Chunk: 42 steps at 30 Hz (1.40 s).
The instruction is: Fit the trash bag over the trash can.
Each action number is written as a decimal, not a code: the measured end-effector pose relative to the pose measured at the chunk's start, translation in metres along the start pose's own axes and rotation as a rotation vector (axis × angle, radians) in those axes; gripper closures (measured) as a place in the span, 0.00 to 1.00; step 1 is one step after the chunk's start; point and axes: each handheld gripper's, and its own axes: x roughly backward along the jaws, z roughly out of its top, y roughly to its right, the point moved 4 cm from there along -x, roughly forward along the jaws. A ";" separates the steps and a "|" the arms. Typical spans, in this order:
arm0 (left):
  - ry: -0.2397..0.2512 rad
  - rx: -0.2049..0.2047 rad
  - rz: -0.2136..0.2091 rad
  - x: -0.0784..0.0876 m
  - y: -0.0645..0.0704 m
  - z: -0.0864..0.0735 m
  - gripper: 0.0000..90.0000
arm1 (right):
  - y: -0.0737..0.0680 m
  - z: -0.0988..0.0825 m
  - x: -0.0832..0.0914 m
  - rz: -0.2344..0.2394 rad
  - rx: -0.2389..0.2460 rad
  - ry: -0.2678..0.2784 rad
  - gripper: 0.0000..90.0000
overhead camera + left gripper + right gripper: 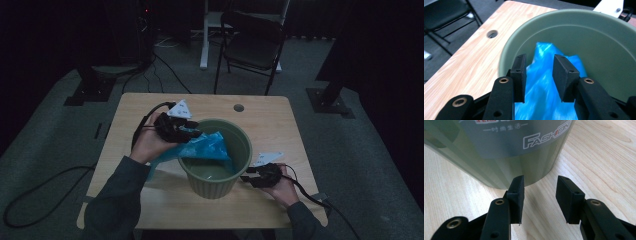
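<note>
Wooden table [280,125]: blue bag [202,147] draped over bin [240,160] rim, both grippers' jaws apart, so slippage is risked.

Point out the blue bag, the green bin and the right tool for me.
blue bag [541,85], left gripper view, crumpled middle between the jaws
green bin [216,182], high view, ribbed outer wall
right tool [539,195], right gripper view, gap midway between its fingertips
</note>
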 end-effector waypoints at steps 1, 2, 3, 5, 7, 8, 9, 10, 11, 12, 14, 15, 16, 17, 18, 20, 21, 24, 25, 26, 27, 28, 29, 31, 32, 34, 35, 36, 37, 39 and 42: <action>0.004 0.011 0.008 0.004 -0.002 -0.004 0.71 | 0.000 0.000 0.000 0.000 -0.002 0.000 0.65; 0.012 0.028 0.014 0.008 -0.003 -0.008 0.71 | 0.000 0.000 0.001 0.000 -0.005 0.000 0.65; 0.013 0.037 0.020 0.011 -0.004 -0.012 0.71 | 0.000 0.000 0.001 0.000 -0.005 0.002 0.65; 0.025 0.058 0.017 0.018 -0.006 -0.021 0.71 | -0.001 0.000 0.003 0.001 -0.004 0.004 0.65; 0.027 0.080 0.030 0.024 -0.006 -0.031 0.71 | -0.001 0.000 0.004 0.009 -0.004 0.012 0.64; 0.028 0.085 0.034 0.026 -0.005 -0.034 0.71 | -0.003 0.001 0.006 0.013 -0.002 0.015 0.64; 0.031 0.090 0.035 0.028 -0.005 -0.038 0.71 | -0.003 0.001 0.006 0.014 0.000 0.015 0.64; 0.034 0.100 0.034 0.030 -0.004 -0.041 0.71 | -0.004 0.001 0.007 0.015 0.003 0.016 0.64; 0.039 0.109 0.032 0.032 -0.003 -0.045 0.71 | -0.005 0.001 0.009 0.018 0.003 0.020 0.64; 0.039 0.109 0.032 0.032 -0.003 -0.045 0.71 | -0.005 0.001 0.009 0.018 0.003 0.020 0.64; 0.024 0.124 0.022 0.032 0.001 -0.056 0.71 | -0.006 0.002 0.011 0.028 -0.002 0.032 0.64; 0.015 0.127 0.022 0.031 0.003 -0.058 0.71 | -0.006 0.002 0.012 0.029 -0.003 0.033 0.64; 0.013 0.128 0.017 0.031 0.005 -0.060 0.71 | -0.007 0.002 0.012 0.030 -0.004 0.034 0.64; 0.014 0.130 0.011 0.030 0.007 -0.062 0.71 | -0.007 0.002 0.012 0.031 -0.005 0.032 0.64; 0.011 0.126 0.011 0.030 0.009 -0.063 0.71 | -0.008 0.002 0.012 0.030 0.000 0.031 0.64; 0.006 0.130 0.008 0.029 0.011 -0.064 0.71 | -0.008 0.003 0.012 0.030 0.003 0.030 0.64; 0.005 0.129 0.005 0.029 0.011 -0.064 0.71 | -0.010 0.004 0.012 0.034 0.006 0.034 0.64; 0.012 0.140 -0.006 0.028 0.010 -0.064 0.72 | -0.014 0.007 0.011 0.039 0.018 0.036 0.64; 0.012 0.140 -0.006 0.028 0.010 -0.064 0.72 | -0.014 0.007 0.011 0.039 0.018 0.036 0.64; 0.019 0.152 -0.007 0.027 0.008 -0.065 0.72 | -0.015 0.008 0.010 0.040 0.021 0.038 0.64; 0.022 0.154 -0.006 0.027 0.007 -0.065 0.72 | -0.015 0.009 0.010 0.038 0.023 0.034 0.64; 0.024 0.155 -0.006 0.026 0.007 -0.065 0.73 | -0.015 0.009 0.010 0.039 0.022 0.035 0.64; 0.025 0.156 -0.006 0.026 0.007 -0.065 0.73 | -0.015 0.009 0.009 0.039 0.023 0.035 0.64; 0.029 0.162 -0.006 0.025 0.005 -0.065 0.73 | -0.014 0.010 0.009 0.036 0.023 0.035 0.64; 0.029 0.164 -0.005 0.025 0.004 -0.065 0.73 | -0.012 0.010 0.008 0.031 0.016 0.037 0.64; 0.031 0.168 -0.001 0.024 0.001 -0.065 0.73 | -0.010 0.012 0.007 0.026 0.011 0.039 0.64; 0.035 0.173 0.002 0.023 -0.001 -0.065 0.73 | -0.009 0.013 0.006 0.023 0.010 0.040 0.65; 0.037 0.178 0.003 0.022 -0.003 -0.065 0.74 | -0.008 0.013 0.006 0.020 0.012 0.041 0.65; 0.041 0.186 0.003 0.021 -0.006 -0.065 0.74 | -0.007 0.014 0.005 0.022 0.009 0.043 0.65; 0.046 0.193 0.004 0.020 -0.009 -0.064 0.74 | -0.004 0.015 0.003 0.019 0.003 0.046 0.65; 0.050 0.199 0.006 0.017 -0.013 -0.063 0.75 | 0.000 0.017 0.002 0.014 -0.001 0.047 0.65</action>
